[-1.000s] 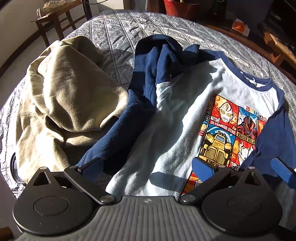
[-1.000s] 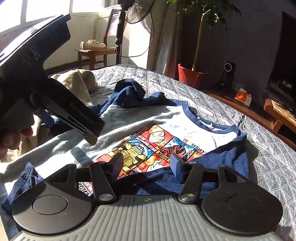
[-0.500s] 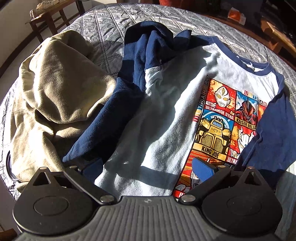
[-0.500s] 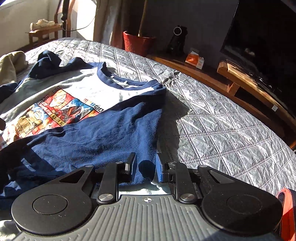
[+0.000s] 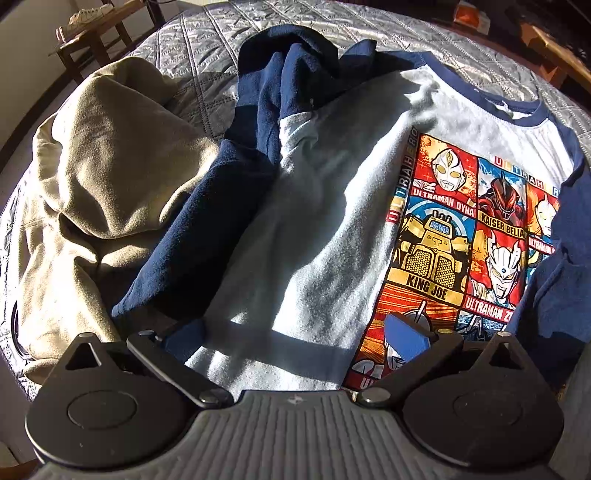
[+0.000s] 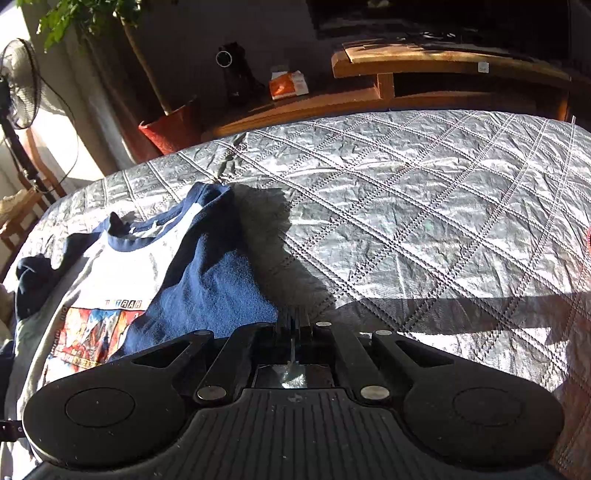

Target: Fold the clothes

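A white T-shirt (image 5: 317, 206) with navy sleeves and a colourful cartoon print lies face up on the quilted bed. Its left sleeve (image 5: 207, 236) is bunched and twisted towards the collar. My left gripper (image 5: 295, 338) hovers open over the shirt's bottom hem, with one blue pad (image 5: 404, 334) above the print. In the right wrist view the same T-shirt (image 6: 122, 269) lies at the left, and its other navy sleeve (image 6: 218, 284) runs down to my right gripper (image 6: 293, 319). That gripper's fingers are pressed together on the sleeve's end.
A beige garment (image 5: 92, 177) lies crumpled left of the shirt. The grey quilt (image 6: 424, 206) stretches bare to the right. Beyond the bed stand a wooden bench (image 6: 443, 70), a red plant pot (image 6: 166, 129), a fan (image 6: 18, 85) and a stool with shoes (image 5: 92, 33).
The right gripper swung right from the print to the sleeve's end and closed on it. The left gripper stayed open and moved slightly nearer the hem.
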Motion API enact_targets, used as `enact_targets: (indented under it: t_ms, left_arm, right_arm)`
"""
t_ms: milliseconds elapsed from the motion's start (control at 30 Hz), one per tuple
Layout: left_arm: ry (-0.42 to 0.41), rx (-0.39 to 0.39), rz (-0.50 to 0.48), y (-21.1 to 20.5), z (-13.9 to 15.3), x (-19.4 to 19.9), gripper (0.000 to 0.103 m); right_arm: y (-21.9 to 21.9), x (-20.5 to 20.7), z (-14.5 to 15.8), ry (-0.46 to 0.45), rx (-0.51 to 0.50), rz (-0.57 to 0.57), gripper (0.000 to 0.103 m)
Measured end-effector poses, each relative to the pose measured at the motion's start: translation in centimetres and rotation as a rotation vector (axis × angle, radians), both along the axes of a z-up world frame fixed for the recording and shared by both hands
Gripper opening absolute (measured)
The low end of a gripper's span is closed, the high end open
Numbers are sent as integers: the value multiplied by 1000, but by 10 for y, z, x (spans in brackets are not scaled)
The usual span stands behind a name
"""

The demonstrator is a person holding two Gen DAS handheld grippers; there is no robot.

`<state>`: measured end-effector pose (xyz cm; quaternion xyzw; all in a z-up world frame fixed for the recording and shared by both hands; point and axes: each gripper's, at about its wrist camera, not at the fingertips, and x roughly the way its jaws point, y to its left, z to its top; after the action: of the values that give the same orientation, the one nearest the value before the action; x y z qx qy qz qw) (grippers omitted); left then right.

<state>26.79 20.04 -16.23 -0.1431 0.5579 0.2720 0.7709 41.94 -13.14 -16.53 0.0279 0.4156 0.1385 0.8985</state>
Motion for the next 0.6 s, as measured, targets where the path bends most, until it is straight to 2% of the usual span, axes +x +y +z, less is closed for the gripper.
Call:
enact_targets:
  t_ms: [100,133,200,300,433,467,500,533,600]
  left_arm:
    - [-1,6,-2,0,0,0,103]
    - [0,6,-1,0,0,0,103]
    - [2,7,0,0,0,0,103]
    - [2,7,0,0,0,0,103]
    - [-1,4,-1,0,0,-1,103]
    - [-1,4,-1,0,0,-1,103]
    - [-2,3,-1,0,0,-1,103]
    - [-3,2,-1,0,0,-2,103]
    - [-8,0,-1,1,0,-4,103]
  right_arm:
    - [-29,13,-7,61,97,-162,0]
    - [-29,10,-3,24,73,-150,3]
    - [-17,1,7,-55,60,-38,10]
    - [18,8,10,-16,46,155,37]
    - [39,20,0,35,-2,180,44]
    - [41,22,-4,47,-13,179,42]
    - [42,20,-5,39,-47,185,31]
    - [42,18,-4,31,-56,189,8]
    - [42,15,-3,15,-68,196,3]
